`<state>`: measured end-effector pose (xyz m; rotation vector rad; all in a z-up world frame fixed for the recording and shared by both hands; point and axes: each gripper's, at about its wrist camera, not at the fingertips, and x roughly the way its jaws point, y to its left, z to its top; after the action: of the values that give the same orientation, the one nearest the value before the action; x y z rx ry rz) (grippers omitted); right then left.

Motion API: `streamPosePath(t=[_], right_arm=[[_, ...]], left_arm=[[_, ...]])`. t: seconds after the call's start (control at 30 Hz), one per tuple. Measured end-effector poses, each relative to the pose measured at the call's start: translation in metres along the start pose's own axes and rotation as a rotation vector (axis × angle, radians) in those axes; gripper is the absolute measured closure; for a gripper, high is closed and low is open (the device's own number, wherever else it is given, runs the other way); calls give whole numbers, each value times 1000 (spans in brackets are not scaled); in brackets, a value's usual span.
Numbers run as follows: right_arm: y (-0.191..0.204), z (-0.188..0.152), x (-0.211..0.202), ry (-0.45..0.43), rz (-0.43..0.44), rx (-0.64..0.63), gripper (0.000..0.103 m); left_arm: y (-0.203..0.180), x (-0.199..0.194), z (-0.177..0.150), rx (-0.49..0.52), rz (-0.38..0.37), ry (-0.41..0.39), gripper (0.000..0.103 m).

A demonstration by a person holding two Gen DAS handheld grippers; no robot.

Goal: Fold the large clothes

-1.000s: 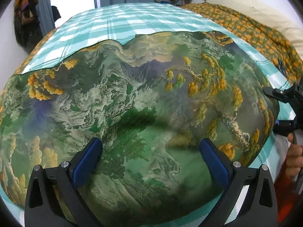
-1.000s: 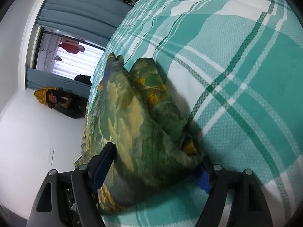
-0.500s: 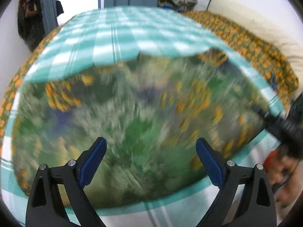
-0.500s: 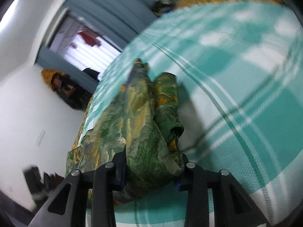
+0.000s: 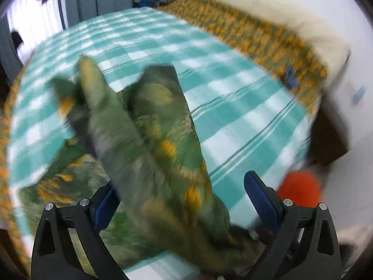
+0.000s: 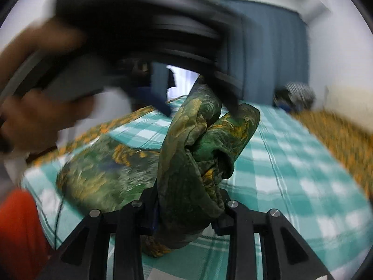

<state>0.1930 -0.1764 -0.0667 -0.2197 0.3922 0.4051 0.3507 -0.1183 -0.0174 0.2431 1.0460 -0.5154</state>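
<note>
No readable writing. Right gripper (image 6: pixel 188 206) has just closed, clamping green printed garment (image 6: pixel 193 163) above checked bed (image 6: pixel 291 186); left gripper (image 5: pixel 179 200) wide open, cloth draped between.

The right gripper (image 6: pixel 188 212) has just closed its jaws on a bunched fold of the green patterned garment (image 6: pixel 198 154). That fold, previously flat on the checked bedspread (image 6: pixel 291 163), is now raised above it. The left gripper (image 5: pixel 181 200) has risen above the bedspread.
</note>
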Motion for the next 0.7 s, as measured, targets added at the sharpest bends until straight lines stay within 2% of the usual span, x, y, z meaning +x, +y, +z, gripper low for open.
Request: streamPosePath(t=[0.1,0.17,0.2,0.23,0.3,0.33,0.37,0.43,0.5,0.6,0.63,0.67,0.7], right_arm=[[25,-1,-6,-8,3,-99,70],[32,-5,-9,-13,6,-135,70],[32,-4,-8,-13,8,-142,70],[30,-4,-7,-6,20,-130,70],[24,-1,-5,10,50,-72,66],[20,1,-5,11,75,-43,61],[15,4,-9,14,117,-1,49],[2,6,-19,23,218,109,39],[-15,4,-25,29,277,208,39],[-36,0,-12,94,266,302,40],[-41,-1,-1,126,267,314,48],[-41,1,8,148,272,314,64],[-39,2,17,170,281,308,68]], left_arm=[[-1,14,-9,45,118,39,5],[5,19,-17,35,150,44,36],[9,20,-19,20,132,44,53],[17,19,-20,-11,95,41,64],[33,14,-21,-62,55,31,71],[44,7,-22,-86,49,18,73],[53,3,-21,-104,48,10,73],[90,-12,-29,-164,22,-7,73],[129,-30,-44,-222,27,-25,73],[182,-47,-71,-311,22,-50,73],[198,-48,-80,-345,17,-53,73],[215,-50,-91,-384,9,-55,73],[229,-50,-102,-420,1,-57,73]])
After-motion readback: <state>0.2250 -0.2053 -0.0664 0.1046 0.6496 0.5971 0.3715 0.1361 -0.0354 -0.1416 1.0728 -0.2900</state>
